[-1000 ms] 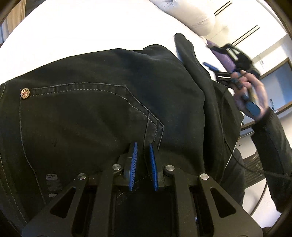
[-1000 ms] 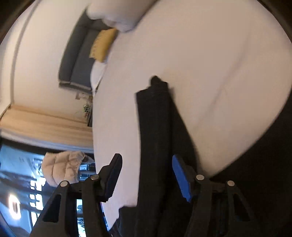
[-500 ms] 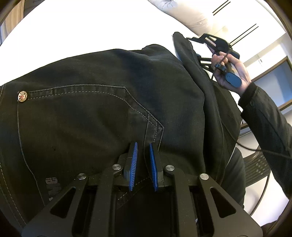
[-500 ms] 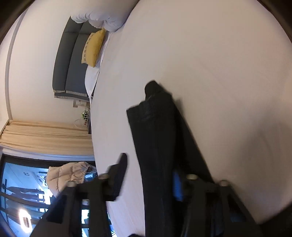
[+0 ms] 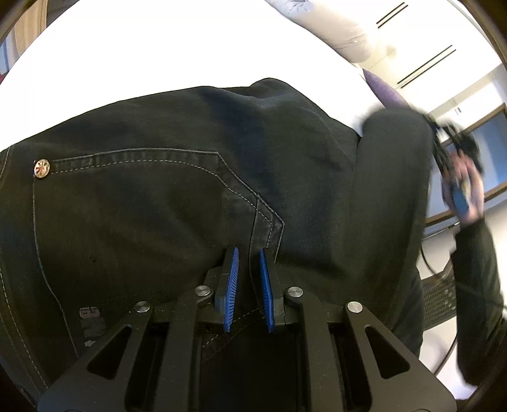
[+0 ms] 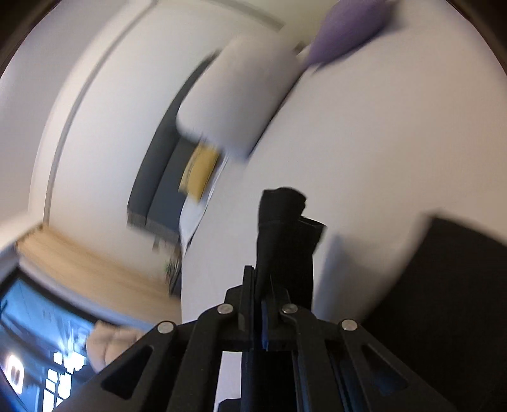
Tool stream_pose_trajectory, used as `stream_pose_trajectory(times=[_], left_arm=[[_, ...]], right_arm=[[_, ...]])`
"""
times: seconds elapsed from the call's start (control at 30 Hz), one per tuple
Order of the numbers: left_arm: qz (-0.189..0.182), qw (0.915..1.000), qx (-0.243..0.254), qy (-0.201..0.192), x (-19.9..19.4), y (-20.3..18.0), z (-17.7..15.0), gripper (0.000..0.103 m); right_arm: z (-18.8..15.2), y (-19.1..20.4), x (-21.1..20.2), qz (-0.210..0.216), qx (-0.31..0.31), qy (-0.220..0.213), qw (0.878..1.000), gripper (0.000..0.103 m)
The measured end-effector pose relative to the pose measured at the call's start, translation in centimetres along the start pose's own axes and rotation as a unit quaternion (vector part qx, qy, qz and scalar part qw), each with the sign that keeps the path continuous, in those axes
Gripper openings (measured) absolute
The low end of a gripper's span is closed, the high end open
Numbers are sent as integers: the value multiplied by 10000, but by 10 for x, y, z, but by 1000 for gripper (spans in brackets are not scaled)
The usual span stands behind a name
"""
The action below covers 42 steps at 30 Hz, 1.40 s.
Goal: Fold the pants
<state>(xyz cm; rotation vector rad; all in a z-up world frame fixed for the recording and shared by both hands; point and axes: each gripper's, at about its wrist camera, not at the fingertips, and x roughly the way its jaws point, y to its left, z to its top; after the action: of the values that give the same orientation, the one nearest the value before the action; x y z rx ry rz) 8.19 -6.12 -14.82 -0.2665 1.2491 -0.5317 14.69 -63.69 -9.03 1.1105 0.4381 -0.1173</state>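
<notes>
Risk of slip: right gripper (image 6: 258, 304) had only a thin bite on the leg end (image 6: 282, 228) of the black jeans (image 5: 177, 202), so a quick pull, as I judged it, could drag the cloth out from between the pads.
Risk of a crooked fold: two layers of the leg end stood unevenly above the jaws, one edge higher than the other, so the legs might land out of line on the seat.
Risk at the waist: if the lifted leg tugged hard, the seat panel could shift on the white bed (image 5: 158, 47) and wrinkle near the back pocket (image 5: 142, 196).
Right gripper: pads pressed together on the leg end, with almost no gap between them; the view was blurred, yet the dark cloth clearly rose from between the fingers.
Left gripper (image 5: 247, 279): blue pads (image 5: 230, 279) nearly closed, pinching a ridge of denim beside the pocket corner.
Jeans: spread seat-up on the bed, rivet (image 5: 41, 168) at the pocket's far corner, one leg raised at the right side towards the person's hand (image 5: 462, 190).
Surroundings: white pillow (image 6: 237, 95) and purple cushion (image 6: 351, 25) lay well apart from the jeans.
</notes>
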Motion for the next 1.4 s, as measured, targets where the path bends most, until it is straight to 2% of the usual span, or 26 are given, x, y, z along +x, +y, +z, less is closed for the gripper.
stream_pose_trajectory(times=[0.1,0.17,0.23,0.3,0.43,0.47,0.5,0.53,0.57,0.63,0.93,1.07,1.2,1.4], left_arm=[[44,10000,-40,-22,1,-3,0,14],[5,9999,-145,-34,1,-2,-1,14],[-50,9997,-255,-17,1,-1,-1,14],[-58,9995,-306,4,1,-1,0,14],[74,9995,-303,8,0,-6,2,14],[121,9995,-289,5,-3,-7,3,14],[147,9995,-287,3,-3,-9,2,14],[163,9994,-290,1,-4,-9,1,14],[166,9994,-310,1,-5,-9,0,14],[140,9993,-355,7,-7,-9,-1,14],[83,9995,-307,27,-13,-4,-2,14],[-2,9993,-363,-3,-15,0,-1,14],[-70,9993,-361,-8,-16,5,2,14],[-20,9996,-282,-40,-26,9,-1,14]], right_arm=[[2,-67,-55,-553,599,-357,9960,4],[-8,-112,-74,-875,1130,-331,9892,4],[-19,-139,-82,-1028,1337,-286,9853,7],[-24,-148,-80,-884,1489,-180,9847,6],[-11,-143,-73,-726,1382,-152,9876,23],[-8,-139,-68,-733,1289,-159,9888,23],[-6,-135,-66,-765,1203,-167,9897,23],[-1,-132,-63,-832,1124,-179,9900,10],[-2,-128,-62,-905,1075,-168,9899,5],[-4,-135,-71,-1033,1051,-179,9889,5],[-9,-154,-92,-1131,1528,-253,9815,4],[-14,-155,-102,-1202,1526,-310,9805,4],[-9,-167,-86,-1224,1516,-63,9808,3],[5,-161,-69,-1383,1144,203,9836,2]])
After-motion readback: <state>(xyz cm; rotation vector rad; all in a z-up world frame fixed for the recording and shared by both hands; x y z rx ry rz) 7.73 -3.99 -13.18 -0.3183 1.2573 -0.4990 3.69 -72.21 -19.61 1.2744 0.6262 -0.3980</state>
